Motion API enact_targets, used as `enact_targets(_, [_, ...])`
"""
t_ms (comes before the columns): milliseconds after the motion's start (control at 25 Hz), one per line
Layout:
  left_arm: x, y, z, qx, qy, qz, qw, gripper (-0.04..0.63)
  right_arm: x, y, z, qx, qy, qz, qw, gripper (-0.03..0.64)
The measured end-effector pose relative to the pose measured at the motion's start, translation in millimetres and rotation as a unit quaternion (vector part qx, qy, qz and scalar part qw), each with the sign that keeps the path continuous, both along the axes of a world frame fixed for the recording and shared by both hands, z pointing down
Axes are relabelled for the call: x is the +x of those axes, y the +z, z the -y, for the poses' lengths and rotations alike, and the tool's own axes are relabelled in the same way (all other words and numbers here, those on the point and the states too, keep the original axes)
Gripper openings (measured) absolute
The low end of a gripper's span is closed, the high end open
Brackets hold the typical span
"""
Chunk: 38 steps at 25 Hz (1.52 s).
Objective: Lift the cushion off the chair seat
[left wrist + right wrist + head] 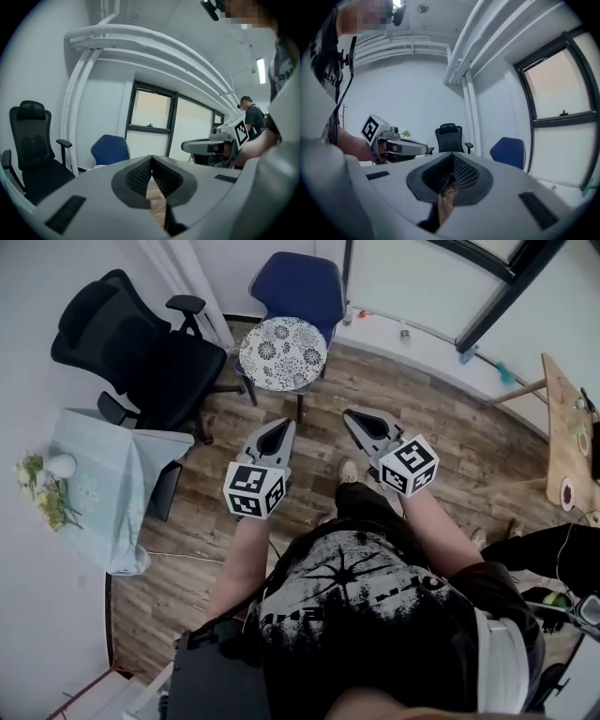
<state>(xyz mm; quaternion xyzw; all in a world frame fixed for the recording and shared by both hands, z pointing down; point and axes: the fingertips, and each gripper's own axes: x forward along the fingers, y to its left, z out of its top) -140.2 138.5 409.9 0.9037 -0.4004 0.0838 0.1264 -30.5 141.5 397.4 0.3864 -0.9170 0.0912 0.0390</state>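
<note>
cushion [281,352] sits on the chair [305,282] at 12 o'clock, office chair [141,357] at 10, table [98,512] round 9

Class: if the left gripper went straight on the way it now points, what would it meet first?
Likely nothing near. The left gripper aims just right of the blue chair and its cushion, so the wall under the window would come first. Depth is unclear.
</note>
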Motion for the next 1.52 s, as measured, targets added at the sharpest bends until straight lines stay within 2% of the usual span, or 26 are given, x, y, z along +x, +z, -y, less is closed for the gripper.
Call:
enact_targets(160, [2.6, 8.7, 13.4, -0.011, -0.005, 0.001, 0.9999, 0.012, 1.0, 6.0, 18.9, -0.009, -0.01, 0.002, 1.0, 0.018])
enact_targets(440, [3.9, 7.9, 66.3, -0.011, -0.026, 0.005, 0.9996, 0.012, 1.2, 0.9, 73.9, 0.003, -0.032, 0.008, 0.999, 0.018])
enact_targets(840, [30.1, 12.2, 158.8, -0.025, -0.059, 0.0, 0.998, 0.012, 23.5, -11.5, 179.1, 0.007, -0.069, -0.001, 0.998, 0.018])
enact_targets(1080, [47.8, 25.1, 204.8, -0.038, -0.069, 0.013, 0.9968, 0.012, 43.4, 0.2, 228.3, 0.0, -0.081, -0.003, 0.997, 0.018])
enact_targets(1520, [63.1, 31.9, 264.5, -0.047, -0.091, 0.007, 0.9947, 0.012, 65.1, 20.5, 288.5, -0.007, -0.107, -0.011, 0.994, 0.018])
